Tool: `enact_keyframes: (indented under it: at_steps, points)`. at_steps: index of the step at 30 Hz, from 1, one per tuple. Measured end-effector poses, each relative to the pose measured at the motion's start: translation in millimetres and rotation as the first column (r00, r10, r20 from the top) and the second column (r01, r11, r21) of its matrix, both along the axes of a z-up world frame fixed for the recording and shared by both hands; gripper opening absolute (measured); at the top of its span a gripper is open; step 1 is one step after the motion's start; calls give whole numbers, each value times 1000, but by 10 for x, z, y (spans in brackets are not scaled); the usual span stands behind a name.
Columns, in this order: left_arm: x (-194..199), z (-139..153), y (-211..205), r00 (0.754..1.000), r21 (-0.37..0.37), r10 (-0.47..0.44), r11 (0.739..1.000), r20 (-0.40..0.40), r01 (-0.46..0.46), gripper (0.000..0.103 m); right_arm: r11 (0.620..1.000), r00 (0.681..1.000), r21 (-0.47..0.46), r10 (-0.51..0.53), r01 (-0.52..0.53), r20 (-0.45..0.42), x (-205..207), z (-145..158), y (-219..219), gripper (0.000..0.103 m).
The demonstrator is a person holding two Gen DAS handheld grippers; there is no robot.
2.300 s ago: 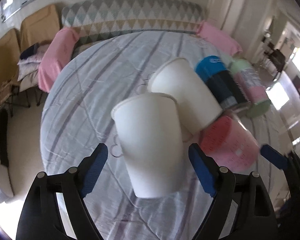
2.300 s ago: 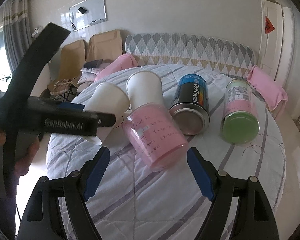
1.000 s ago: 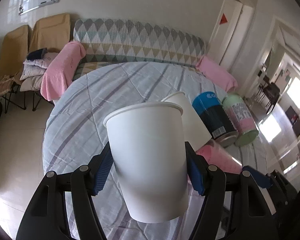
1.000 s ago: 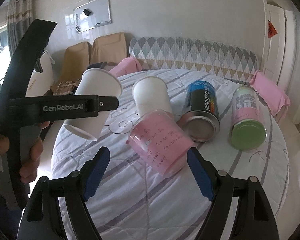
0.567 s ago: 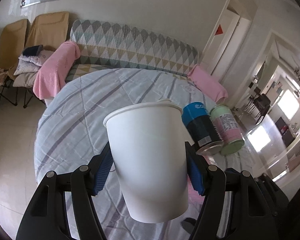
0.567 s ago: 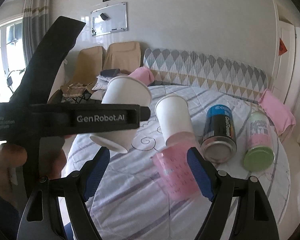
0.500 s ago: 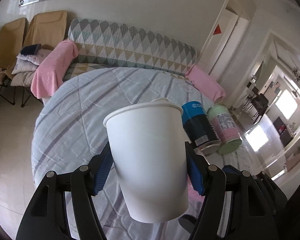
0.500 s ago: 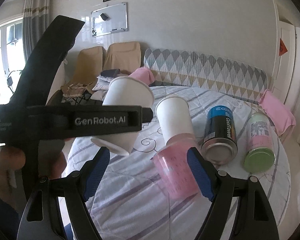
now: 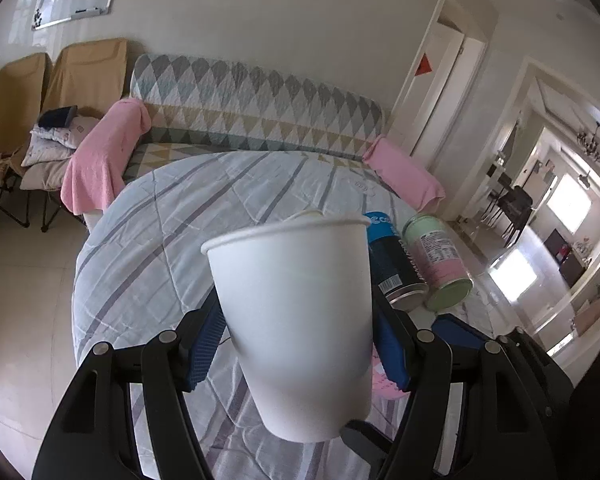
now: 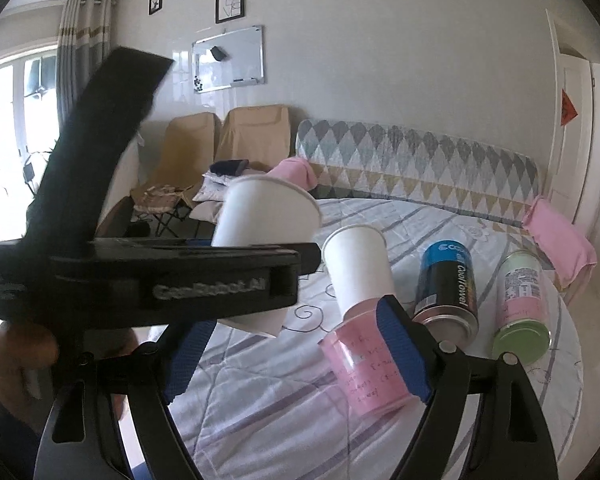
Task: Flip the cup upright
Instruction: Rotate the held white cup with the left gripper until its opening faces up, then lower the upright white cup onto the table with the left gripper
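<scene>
Your left gripper (image 9: 296, 344) is clamped on the white paper cup (image 9: 296, 320): both blue pads (image 9: 204, 344) press its sides about mid-height, cup wall filling the whole gap between them. In the left wrist view the cup sits dead centre, rim up and away from the camera, base down near the lens. From the right wrist view the same cup (image 10: 266, 216) is off the table, held in the air over its left edge, tilted, rim up and toward the sofa, base (image 10: 256, 324) showing below the left gripper's black body (image 10: 160, 280).

Cup: plain white paper, rolled rim, tapered, no print, no visible dents where the pads bite.

Your right gripper (image 10: 288, 348) is spread wide and holds nothing. Its right pad (image 10: 400, 348) overlaps the pink translucent cup (image 10: 364, 372) in the picture; can't tell whether it touches it.

On the striped tablecloth (image 10: 280, 420): a second white paper cup (image 10: 358, 264) lying on its side, base end against the pink cup, which also lies on its side. Just right of them a blue-and-black can (image 10: 448, 284) and a green-and-pink can (image 10: 522, 304), both on their sides, side by side, apart from each other.
</scene>
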State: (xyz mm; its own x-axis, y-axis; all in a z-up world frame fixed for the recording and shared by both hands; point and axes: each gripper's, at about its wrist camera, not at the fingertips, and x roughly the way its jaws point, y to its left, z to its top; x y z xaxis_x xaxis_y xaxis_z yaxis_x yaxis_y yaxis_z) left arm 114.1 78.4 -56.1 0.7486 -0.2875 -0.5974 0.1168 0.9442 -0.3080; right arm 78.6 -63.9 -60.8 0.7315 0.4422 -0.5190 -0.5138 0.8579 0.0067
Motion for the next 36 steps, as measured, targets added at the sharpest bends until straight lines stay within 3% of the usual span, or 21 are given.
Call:
enact_keyframes:
  at_steps: [18, 36]
  points:
    - [-23, -95, -65, 1000, 86, -2, 996, -16, 3, 68, 999, 999, -42, -15, 13, -48, 142, -150, 87, 83]
    - [1, -191, -61, 999, 111, -4, 994, -42, 8, 68, 999, 997, -47, -25, 21, -75, 235, -217, 88, 83]
